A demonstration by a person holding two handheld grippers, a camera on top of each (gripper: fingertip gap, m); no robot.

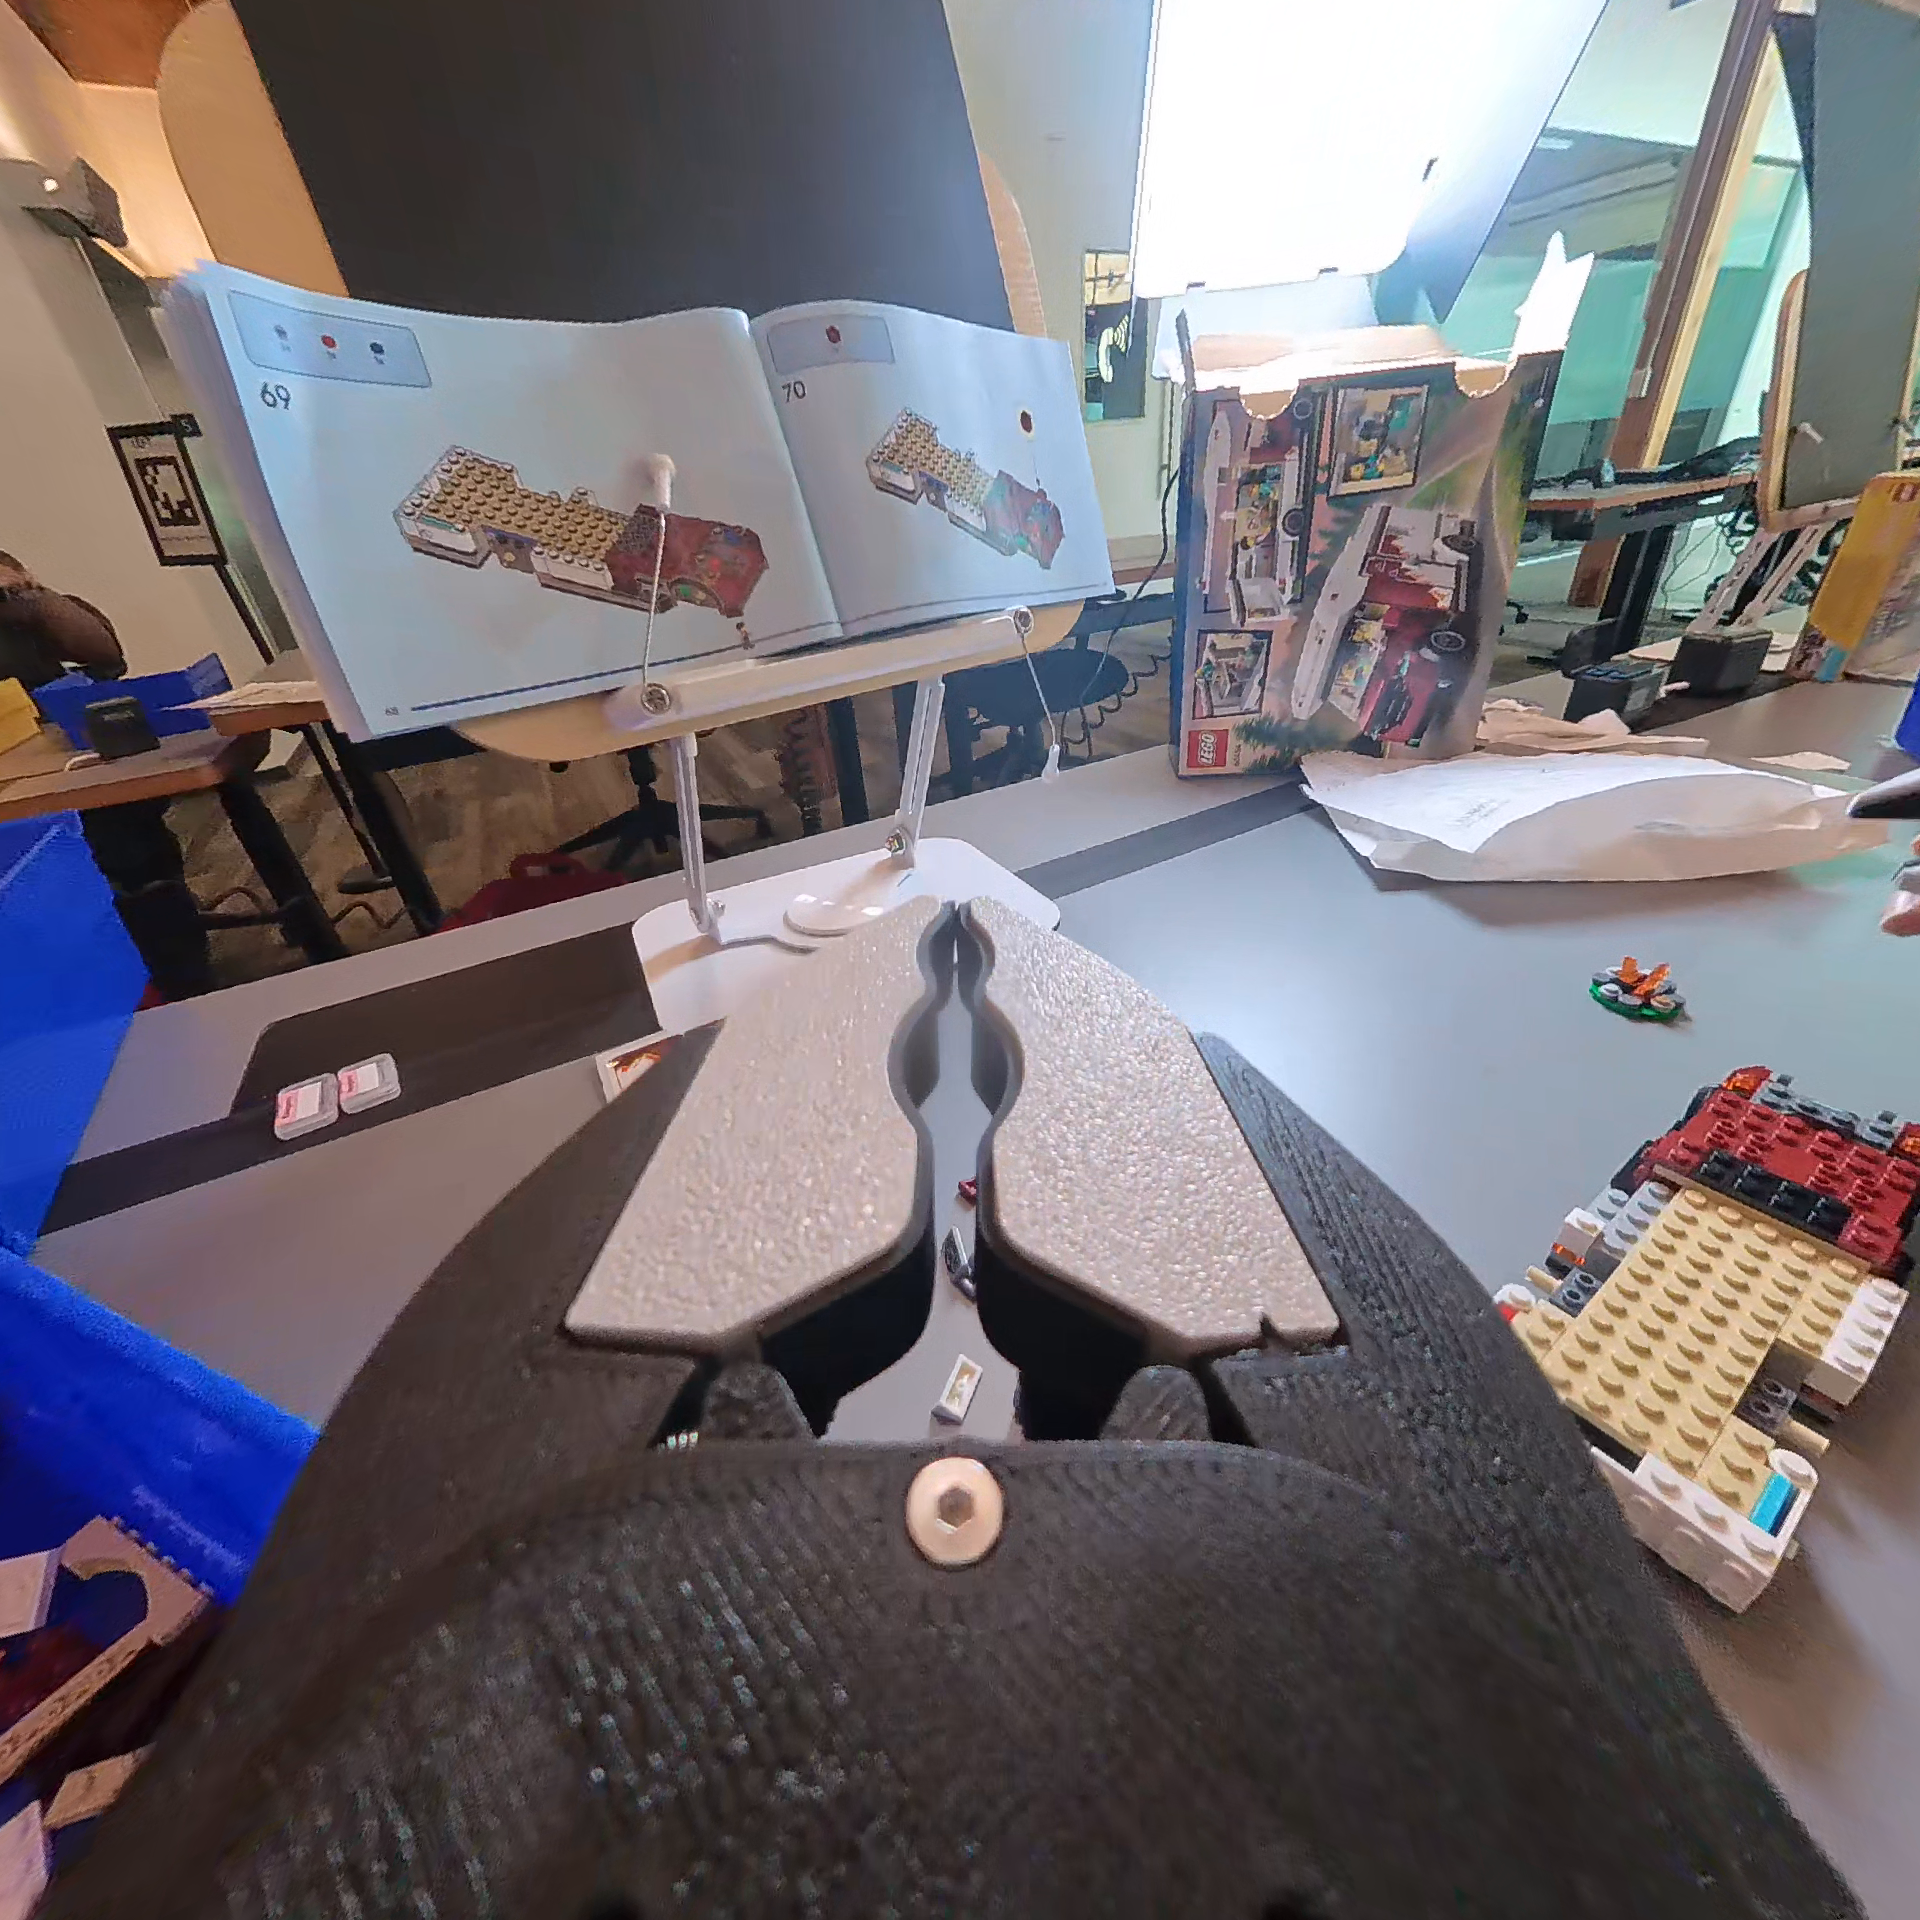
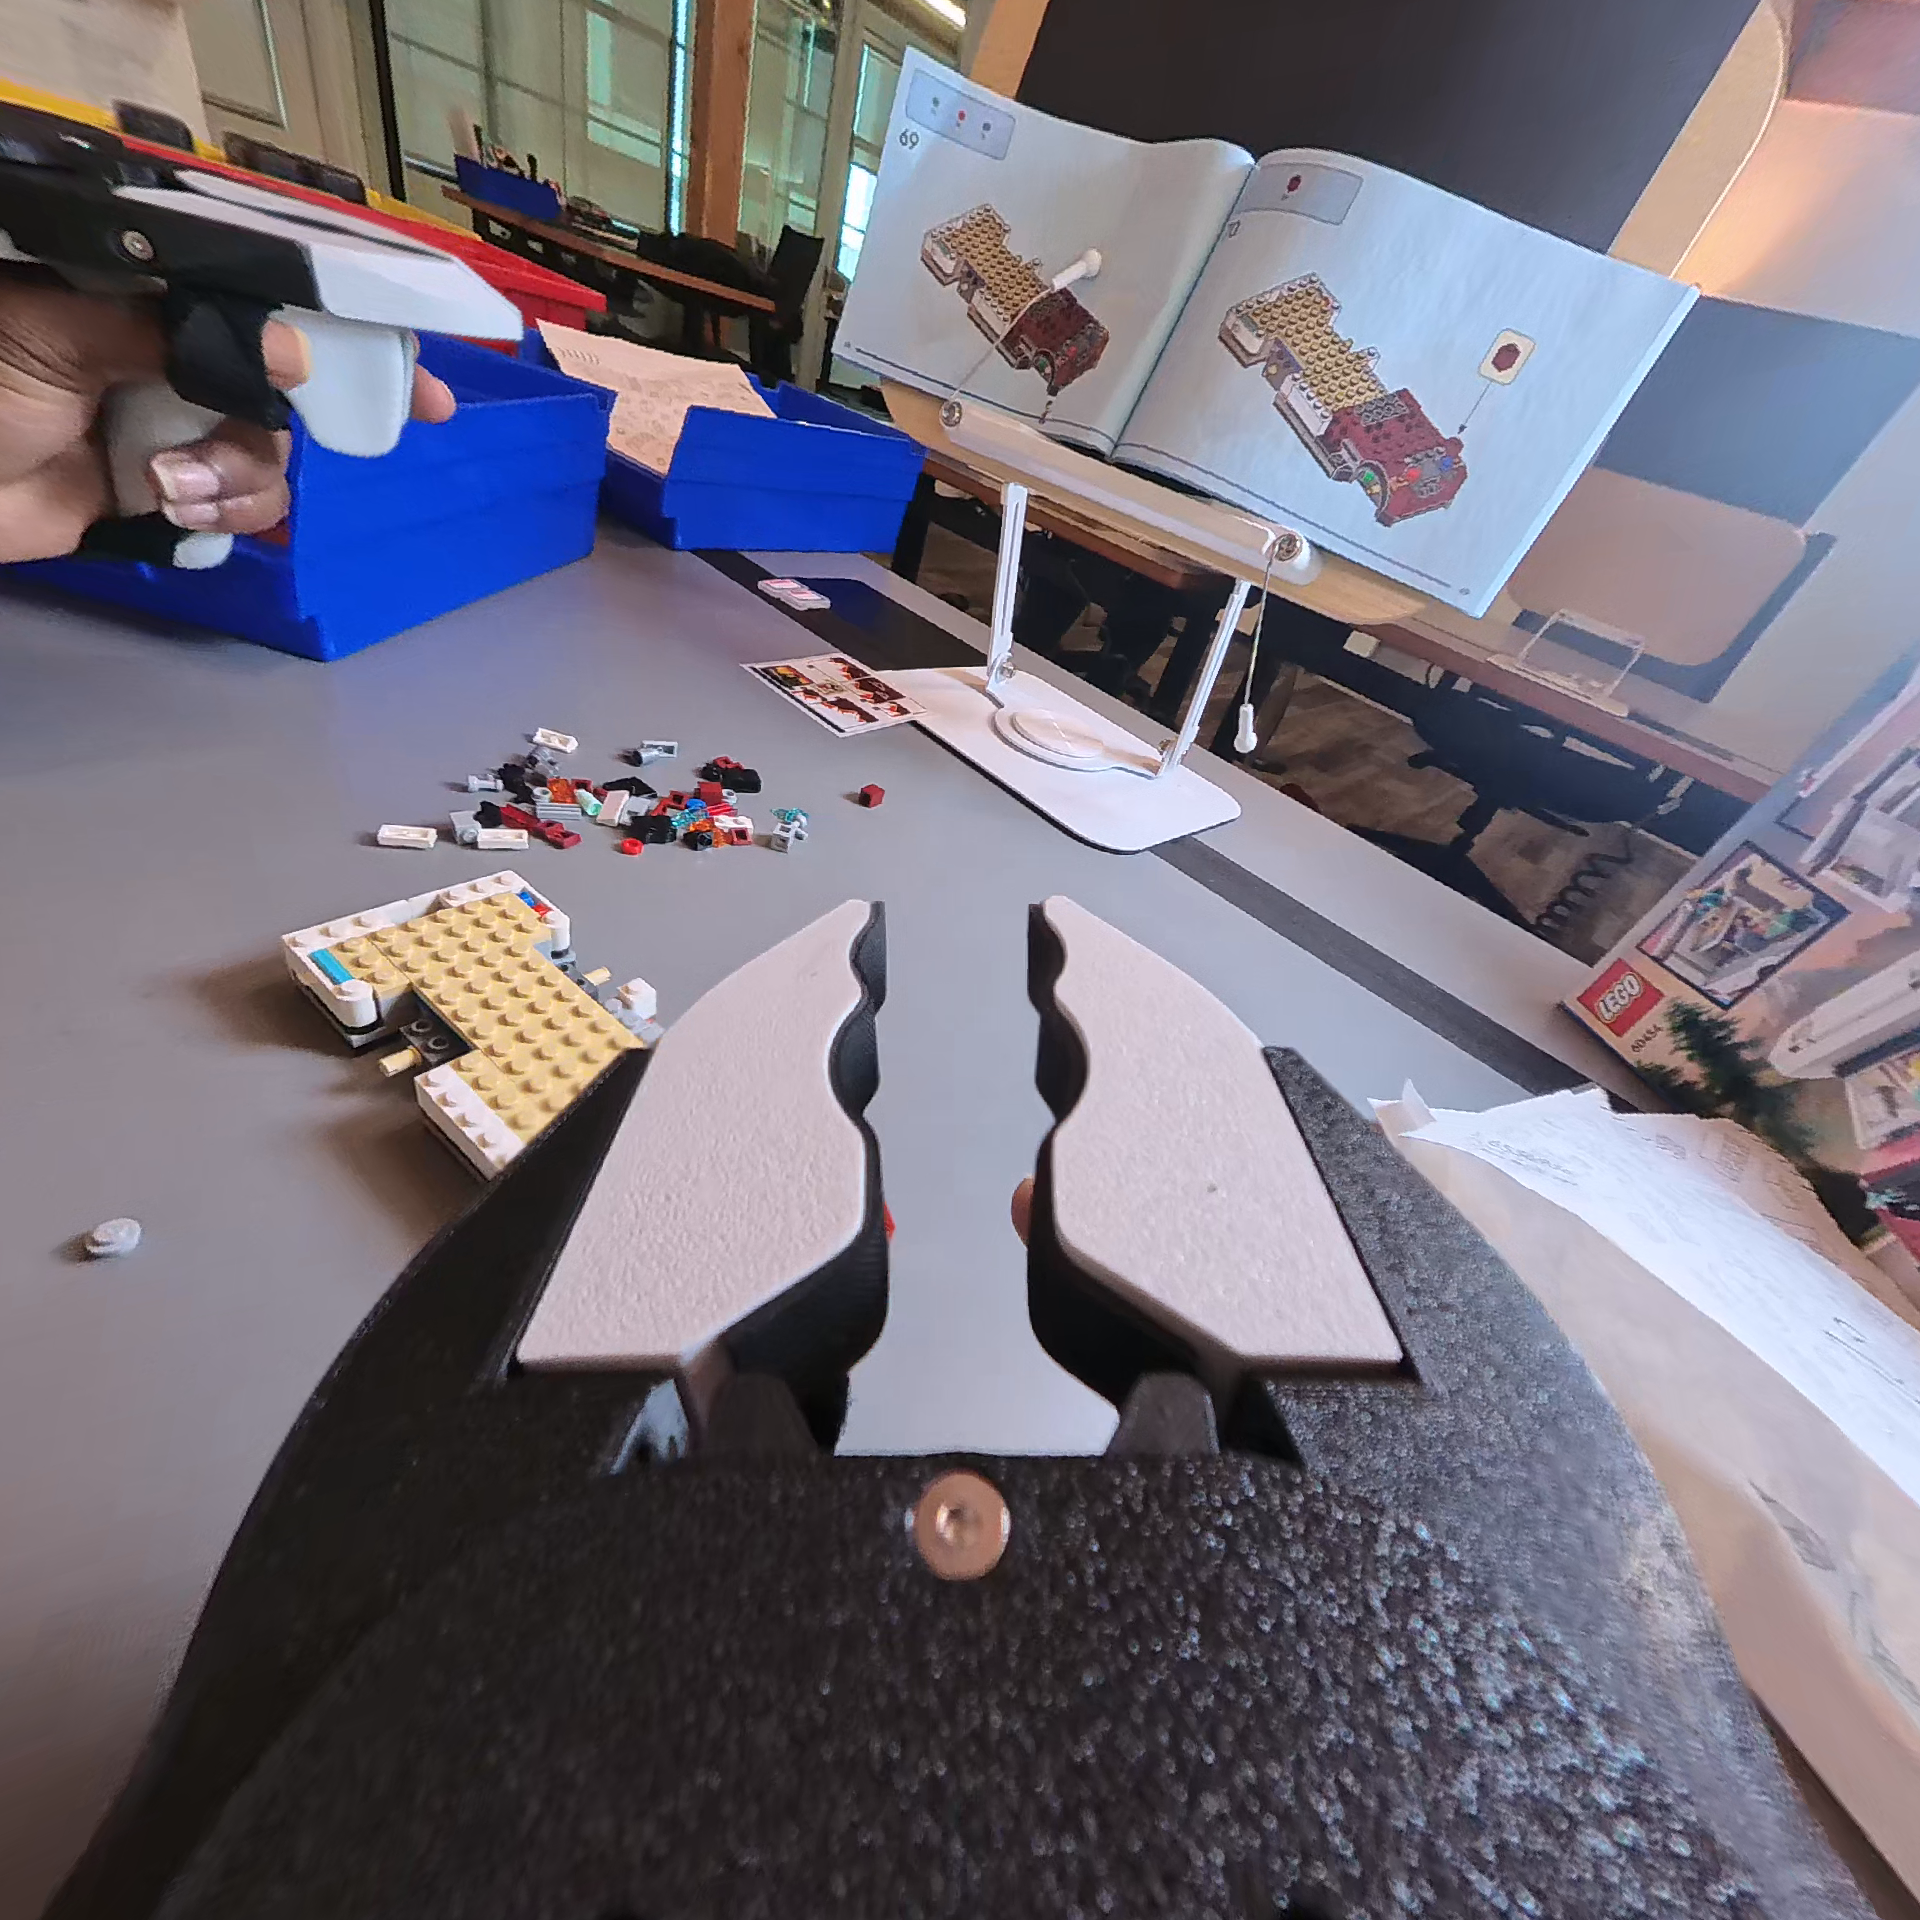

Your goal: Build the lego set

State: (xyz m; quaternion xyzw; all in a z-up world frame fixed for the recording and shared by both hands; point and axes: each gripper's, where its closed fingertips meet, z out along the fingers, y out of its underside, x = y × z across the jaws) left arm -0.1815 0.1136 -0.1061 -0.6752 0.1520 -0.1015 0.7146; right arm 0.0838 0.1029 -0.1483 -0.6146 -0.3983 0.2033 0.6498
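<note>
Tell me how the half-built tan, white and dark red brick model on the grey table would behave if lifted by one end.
The tan, white and dark red brick model looks stiff, since broad studded plates span it. It is probably light, being small plastic bricks. Small side pegs and edge bricks jut out, so they might pop off under pressure.

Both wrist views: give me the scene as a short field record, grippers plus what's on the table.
left hand-held gripper: shut, nothing between the pads, above the grey table, book stand base just beyond its tips
right hand-held gripper: open, nothing between the pads
brick model: tan plates, white edges, on the table left of the right gripper
loose bricks: small scattered pile beyond the model
instruction booklet: open on the white stand
blue bins: far left
set box: upright, torn top
</note>
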